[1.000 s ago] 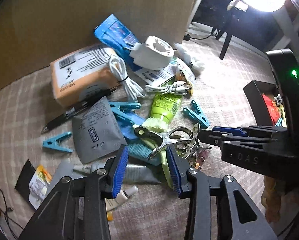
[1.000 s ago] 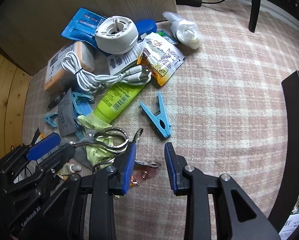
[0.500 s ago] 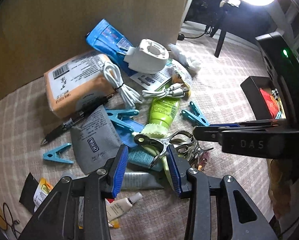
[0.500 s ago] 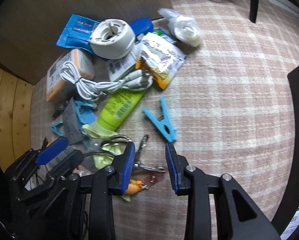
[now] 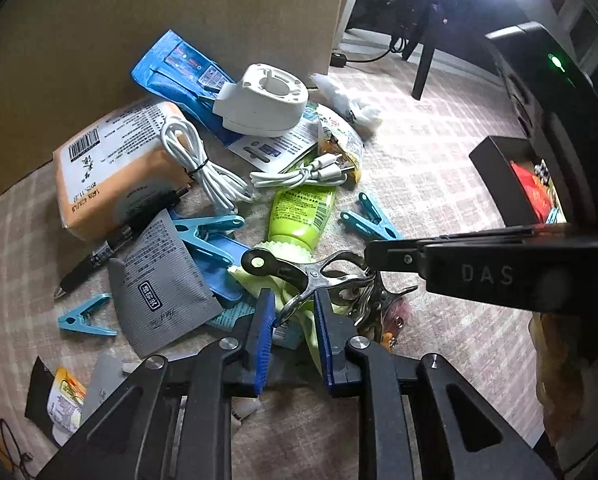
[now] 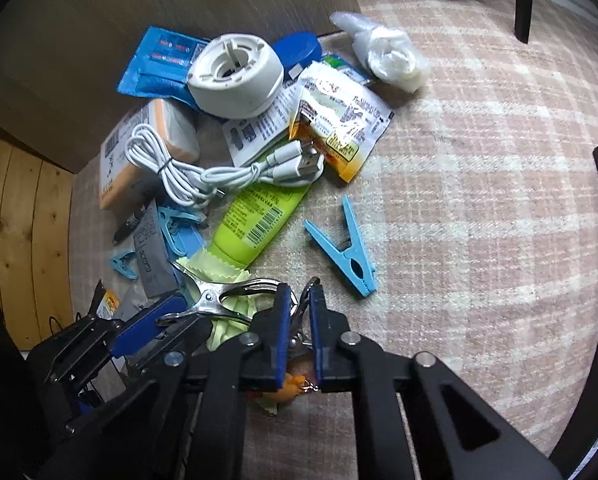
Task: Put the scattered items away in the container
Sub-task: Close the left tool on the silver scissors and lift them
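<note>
- The left gripper (image 5: 295, 312) is seen closing, its blue pads on either side of the handles of a metal spring clamp (image 5: 299, 270); whether the pads already press on the clamp cannot be told
- The right gripper (image 6: 299, 320) is found drawn together on a second metal clip (image 6: 305, 308), just beside the spring clamp; only a narrow slot is left between the pads
- Both clips are located at the near edge of the pile, on top of a pale green cloth (image 6: 227, 304) spread on the checked carpet (image 6: 479, 200)
- A green tube (image 6: 259, 220) is noted directly beyond the cloth, with a coiled white cable (image 6: 203, 172) laid across its far end
- A blue clothes peg (image 6: 347, 252) is recorded alone on the carpet, just to the right of the tube
- A white round device (image 6: 235, 76), a blue packet (image 6: 159, 64), an orange tissue pack (image 5: 115, 160), a grey sachet (image 5: 159, 284) and a black pen (image 5: 119, 244) are observed further back and to the left
- The black container (image 5: 511, 184) is placed to the right, well apart from the pile; red items are visible inside it
</note>
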